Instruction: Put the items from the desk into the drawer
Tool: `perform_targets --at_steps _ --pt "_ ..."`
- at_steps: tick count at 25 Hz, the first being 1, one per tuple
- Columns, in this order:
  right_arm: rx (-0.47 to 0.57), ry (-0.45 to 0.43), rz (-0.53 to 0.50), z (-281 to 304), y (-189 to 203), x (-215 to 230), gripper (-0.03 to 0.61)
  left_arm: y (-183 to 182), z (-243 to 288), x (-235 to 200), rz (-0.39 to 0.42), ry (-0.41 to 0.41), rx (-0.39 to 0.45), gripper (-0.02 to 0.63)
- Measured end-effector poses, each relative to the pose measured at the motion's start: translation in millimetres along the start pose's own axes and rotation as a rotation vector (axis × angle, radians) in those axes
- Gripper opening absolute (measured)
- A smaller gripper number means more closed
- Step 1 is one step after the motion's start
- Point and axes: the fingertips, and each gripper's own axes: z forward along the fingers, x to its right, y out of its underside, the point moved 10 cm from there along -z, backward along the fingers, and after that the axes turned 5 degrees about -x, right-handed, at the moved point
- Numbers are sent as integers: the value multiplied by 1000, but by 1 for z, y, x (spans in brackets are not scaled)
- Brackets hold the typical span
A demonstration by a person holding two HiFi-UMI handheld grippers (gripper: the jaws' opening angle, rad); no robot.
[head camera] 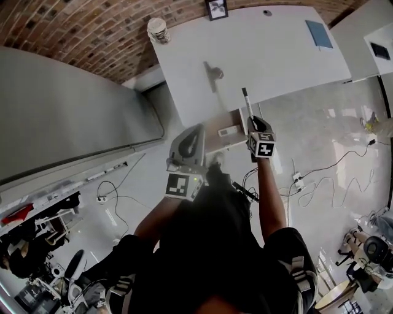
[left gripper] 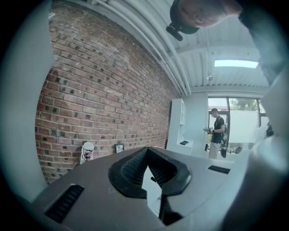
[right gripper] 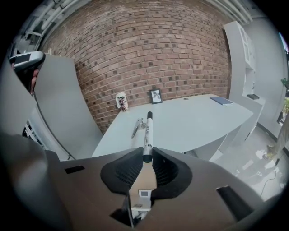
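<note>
My right gripper (head camera: 251, 121) (right gripper: 147, 156) is shut on a white marker (head camera: 246, 103) (right gripper: 147, 134) with a black cap, which sticks out forward over the white desk (head camera: 270, 55) (right gripper: 189, 122). Under it the drawer (head camera: 228, 145) stands pulled out, with a small white item (head camera: 231, 130) lying inside. A grey metal item (head camera: 215, 72) (right gripper: 137, 127) rests on the desk beyond. My left gripper (head camera: 198, 131) (left gripper: 146, 150) hovers to the left of the drawer, fingertips together, nothing between them.
At the desk's far edge by the brick wall stand a cup (head camera: 158, 29) (left gripper: 87, 151) and a small picture frame (head camera: 216, 8) (right gripper: 156, 96); a blue notebook (head camera: 319, 34) lies at the right. Cables and a power strip (head camera: 298, 181) cross the floor. A person (left gripper: 218, 135) stands far off.
</note>
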Motion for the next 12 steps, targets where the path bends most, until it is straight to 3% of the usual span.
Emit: perform_targets --at_steps 12 --pt "-75 65 70 5 59 -21 58 19 8 -27 -20 64 -41 1"
